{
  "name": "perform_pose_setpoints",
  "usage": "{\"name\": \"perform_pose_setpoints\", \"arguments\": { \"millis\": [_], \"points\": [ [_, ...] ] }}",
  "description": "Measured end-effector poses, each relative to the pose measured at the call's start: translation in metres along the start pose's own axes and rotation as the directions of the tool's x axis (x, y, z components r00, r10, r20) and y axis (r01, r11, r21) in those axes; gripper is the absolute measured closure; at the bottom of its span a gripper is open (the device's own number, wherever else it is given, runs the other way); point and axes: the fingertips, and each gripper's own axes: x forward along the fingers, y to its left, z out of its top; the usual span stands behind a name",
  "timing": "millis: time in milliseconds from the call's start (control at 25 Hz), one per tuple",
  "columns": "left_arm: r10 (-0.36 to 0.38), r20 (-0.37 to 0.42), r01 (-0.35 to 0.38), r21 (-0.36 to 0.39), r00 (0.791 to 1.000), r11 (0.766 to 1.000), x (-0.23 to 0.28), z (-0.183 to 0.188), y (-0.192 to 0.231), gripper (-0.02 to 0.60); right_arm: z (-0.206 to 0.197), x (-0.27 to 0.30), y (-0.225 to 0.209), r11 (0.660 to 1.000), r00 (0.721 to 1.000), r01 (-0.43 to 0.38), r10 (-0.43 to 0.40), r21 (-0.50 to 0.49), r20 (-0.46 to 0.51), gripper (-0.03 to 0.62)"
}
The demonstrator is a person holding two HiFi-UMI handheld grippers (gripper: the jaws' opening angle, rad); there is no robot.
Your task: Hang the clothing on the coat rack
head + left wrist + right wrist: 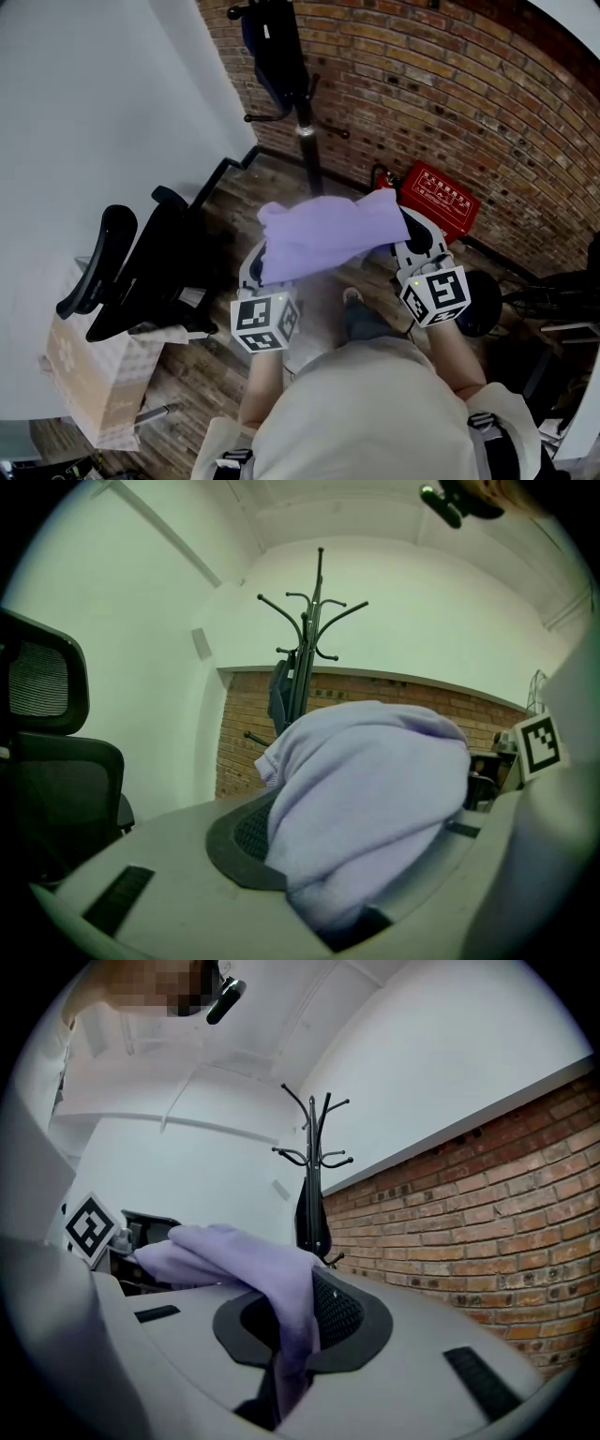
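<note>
Lilac soft cloth garment [323,234] spans left tool [258,270] and right tool [413,239], each clamped on an edge; spread, likely for hooking onto black metal coat rack [307,141].

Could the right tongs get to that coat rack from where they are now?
Probably yes: the right tongs, shut on the purple garment, face the coat rack with nothing between, though a step forward looks needed.
</note>
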Motion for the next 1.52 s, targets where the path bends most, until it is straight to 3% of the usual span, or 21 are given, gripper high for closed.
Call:
{"name": "perform_pose_setpoints", "arguments": {
  "millis": [520,1160,1520],
  "points": [
    [0.004,0.033,-0.006,0.04,0.999,0.999,0.076,0.047,0.007,0.472,0.032,0.071,-0.05,1.0,0.998,-0.015,0.016,-0.025,0.061,0.572],
    [0.089,0.078,-0.096,0.092,0.993,0.991,0.154,0.096,0.026,0.472,0.062,0.159,-0.1,0.994,0.989,-0.059,0.07,-0.087,0.133,0.572],
    [0.135,0.077,-0.142,0.092,0.988,0.986,0.188,0.101,0.04,0.472,0.063,0.206,-0.119,0.991,0.986,-0.08,0.094,-0.103,0.14,0.572]
  ]
}}
